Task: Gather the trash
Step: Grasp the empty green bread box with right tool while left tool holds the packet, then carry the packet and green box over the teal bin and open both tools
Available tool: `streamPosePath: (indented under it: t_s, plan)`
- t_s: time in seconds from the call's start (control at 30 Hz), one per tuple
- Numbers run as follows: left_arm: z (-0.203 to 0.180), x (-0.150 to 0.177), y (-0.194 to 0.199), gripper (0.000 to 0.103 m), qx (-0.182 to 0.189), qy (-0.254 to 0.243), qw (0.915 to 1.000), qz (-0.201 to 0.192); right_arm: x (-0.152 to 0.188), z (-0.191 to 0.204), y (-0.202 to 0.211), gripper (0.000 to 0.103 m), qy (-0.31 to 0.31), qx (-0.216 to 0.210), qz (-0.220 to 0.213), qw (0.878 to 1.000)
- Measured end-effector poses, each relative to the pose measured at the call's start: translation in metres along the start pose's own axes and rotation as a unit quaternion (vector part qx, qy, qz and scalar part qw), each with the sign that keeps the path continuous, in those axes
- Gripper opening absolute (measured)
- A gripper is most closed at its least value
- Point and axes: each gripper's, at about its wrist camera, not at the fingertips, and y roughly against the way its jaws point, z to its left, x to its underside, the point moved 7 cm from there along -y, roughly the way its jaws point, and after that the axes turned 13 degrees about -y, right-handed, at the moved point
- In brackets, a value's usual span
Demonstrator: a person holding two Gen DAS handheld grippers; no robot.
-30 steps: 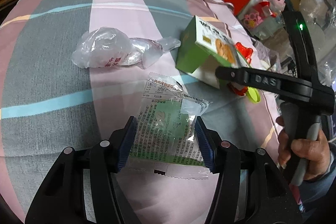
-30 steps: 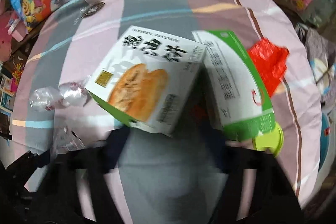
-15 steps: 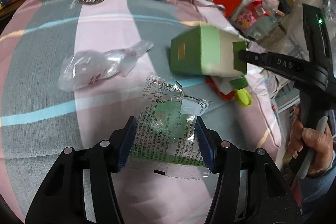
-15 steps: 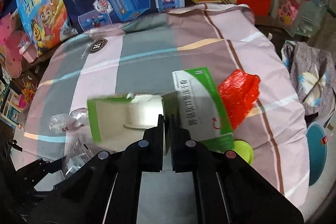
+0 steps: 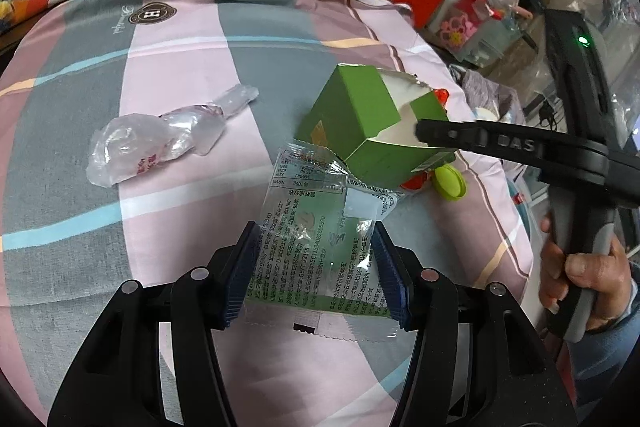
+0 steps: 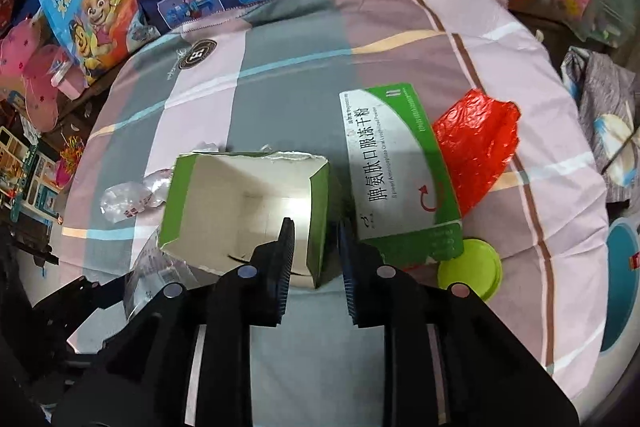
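1. Landmark: open green carton (image 6: pixel 248 211), torn along its rim, seen over the striped pink-grey cloth (image 6: pixel 288 83); all places are given relative to it.
2. Left of the carton: a crumpled clear plastic bag (image 5: pixel 156 147) is seen lying on the cloth, apart from the carton.
3. Below-left of the carton in the left wrist view: a printed clear-and-green wrapper (image 5: pixel 320 243) is held between the blue pads of the left gripper (image 5: pixel 316 269); jaws are set about half open, closed on the wrapper's two side edges; the wrapper's top edge is seen just at the carton's lower corner.
4. At the carton: the right gripper (image 6: pixel 314 267) is placed astride the carton's right wall, one finger inside, one outside; the jaws are opening; a gap is seen on each side of the wall, so no pressing grip is shown.
5. Right of the carton: a white-green medicine box (image 6: pixel 396 171) lies flat, just beside it; a red plastic bag (image 6: pixel 476 147) further right; a lime-green lid (image 6: pixel 470 269) at the box's near corner.
6. Far right in the left wrist view: a hand (image 5: pixel 576 279) is seen on the right gripper's handle.
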Motion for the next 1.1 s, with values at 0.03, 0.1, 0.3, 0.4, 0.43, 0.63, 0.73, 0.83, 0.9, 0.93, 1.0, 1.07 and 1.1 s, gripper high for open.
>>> streamPosePath:
  t_s: [0.03, 0.1, 0.3, 0.4, 0.43, 0.63, 0.73, 0.83, 0.9, 0.93, 1.0, 1.07, 1.1]
  plan:
    - [0.000, -0.001, -0.001, 0.057, -0.001, -0.002, 1.0000, 0.002, 0.000, -0.001, -0.003, 0.022, -0.004, -0.001, 0.003, 1.000]
    - [-0.001, -0.001, -0.001, 0.057, -0.004, -0.002, 1.0000, 0.003, 0.000, -0.003, -0.006, 0.008, -0.007, -0.001, 0.003, 1.000]
    - [-0.005, -0.003, 0.007, 0.057, -0.017, -0.008, 0.9998, 0.001, -0.012, -0.006, 0.034, 0.005, -0.016, -0.033, -0.042, 0.998]
    - [-0.016, -0.009, 0.010, 0.057, -0.019, -0.019, 0.9996, -0.002, -0.021, -0.016, 0.058, 0.005, -0.026, -0.043, -0.065, 0.997]
    - [-0.019, -0.011, 0.010, 0.057, -0.020, -0.023, 0.9995, -0.003, -0.024, -0.021, 0.064, 0.005, -0.029, -0.044, -0.070, 0.996]
    - [-0.057, -0.028, 0.010, 0.057, -0.013, -0.057, 0.9983, -0.008, -0.029, -0.075, 0.104, 0.005, -0.069, -0.043, -0.101, 0.992]
    - [-0.082, -0.037, 0.006, 0.057, -0.006, -0.078, 0.9969, -0.009, -0.026, -0.107, 0.120, 0.005, -0.093, -0.040, -0.114, 0.988]
    - [-0.112, -0.046, -0.001, 0.057, 0.006, -0.099, 0.9950, -0.008, -0.021, -0.148, 0.138, 0.005, -0.122, -0.036, -0.130, 0.983]
    - [-0.136, -0.055, -0.007, 0.057, 0.012, -0.121, 0.9926, -0.007, -0.018, -0.178, 0.151, 0.005, -0.146, -0.034, -0.143, 0.978]
    - [-0.144, -0.058, -0.009, 0.057, 0.014, -0.129, 0.9916, -0.006, -0.016, -0.191, 0.157, 0.005, -0.156, -0.033, -0.148, 0.976]
    - [-0.167, -0.066, -0.018, 0.057, 0.022, -0.148, 0.9888, -0.003, -0.011, -0.228, 0.172, 0.005, -0.187, -0.029, -0.164, 0.968]
    - [-0.190, -0.073, -0.027, 0.057, 0.032, -0.163, 0.9861, 0.003, -0.006, -0.262, 0.185, 0.005, -0.214, -0.024, -0.177, 0.960]
    - [-0.202, -0.076, -0.033, 0.057, 0.037, -0.172, 0.9843, 0.008, -0.003, -0.274, 0.190, 0.005, -0.224, -0.021, -0.183, 0.957]
